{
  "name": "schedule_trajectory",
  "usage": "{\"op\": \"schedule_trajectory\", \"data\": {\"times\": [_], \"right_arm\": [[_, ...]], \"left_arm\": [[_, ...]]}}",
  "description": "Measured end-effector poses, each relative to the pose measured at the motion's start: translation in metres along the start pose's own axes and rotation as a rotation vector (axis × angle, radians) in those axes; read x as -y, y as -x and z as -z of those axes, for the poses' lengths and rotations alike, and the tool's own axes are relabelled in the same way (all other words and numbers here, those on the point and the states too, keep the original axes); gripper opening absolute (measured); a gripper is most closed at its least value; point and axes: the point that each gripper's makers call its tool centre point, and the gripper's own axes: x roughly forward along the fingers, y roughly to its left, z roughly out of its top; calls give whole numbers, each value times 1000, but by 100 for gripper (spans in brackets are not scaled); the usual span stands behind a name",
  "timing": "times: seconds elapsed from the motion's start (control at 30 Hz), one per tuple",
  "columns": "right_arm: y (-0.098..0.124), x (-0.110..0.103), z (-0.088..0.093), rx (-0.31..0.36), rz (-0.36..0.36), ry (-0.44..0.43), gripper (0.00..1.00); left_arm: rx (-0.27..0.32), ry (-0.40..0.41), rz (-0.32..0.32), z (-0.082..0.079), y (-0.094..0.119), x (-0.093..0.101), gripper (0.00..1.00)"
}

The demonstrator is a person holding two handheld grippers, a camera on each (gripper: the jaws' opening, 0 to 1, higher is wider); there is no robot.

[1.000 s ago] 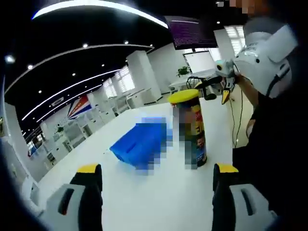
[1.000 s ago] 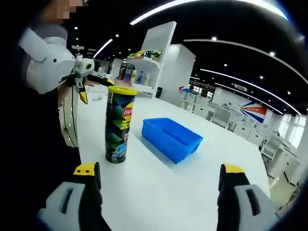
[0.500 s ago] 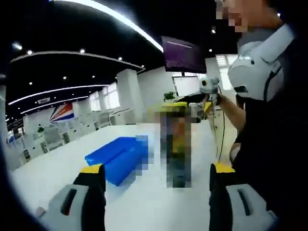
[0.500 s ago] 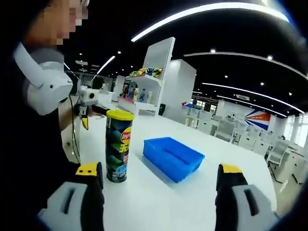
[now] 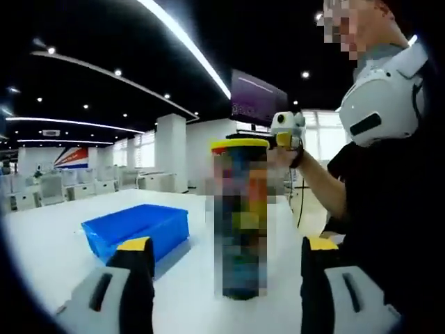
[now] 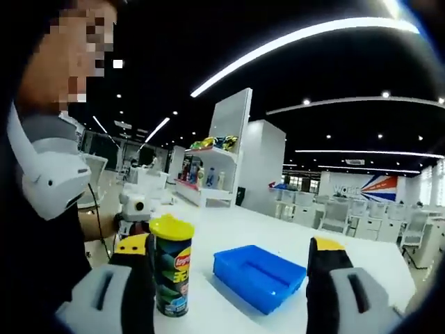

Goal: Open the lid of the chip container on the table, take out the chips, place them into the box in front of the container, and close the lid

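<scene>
The chip container stands upright on the white table, near the edge by the person, its yellow lid on. The blue box lies just beside it, apart, further in from that edge. Left gripper and right gripper both have jaws spread wide, holding nothing.

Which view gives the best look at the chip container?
The right gripper view: the chip container is small but sharp, yellow lid on, label readable, standing beside the blue box. In the left gripper view the container is larger, but its body is blurred out.
</scene>
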Motion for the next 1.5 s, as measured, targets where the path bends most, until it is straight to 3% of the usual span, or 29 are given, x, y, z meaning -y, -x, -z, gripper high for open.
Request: {"op": "schedule_trajectory", "data": {"times": [0.27,0.47,0.67,1.03,1.5], "right_arm": [[-35,-45,-1,28,-138,-59,83],[-57,-63,8,8,-183,-87,80],[-72,-80,18,-26,-218,-82,79],[-87,-91,24,-35,-237,-88,77],[-87,-90,26,-45,-233,-73,77]], "left_arm": [[58,52,36,8,-25,8,85],[78,97,45,21,-40,10,85],[115,123,65,19,-47,13,85],[110,121,68,23,-54,13,87],[85,97,44,32,-59,8,83]]}}
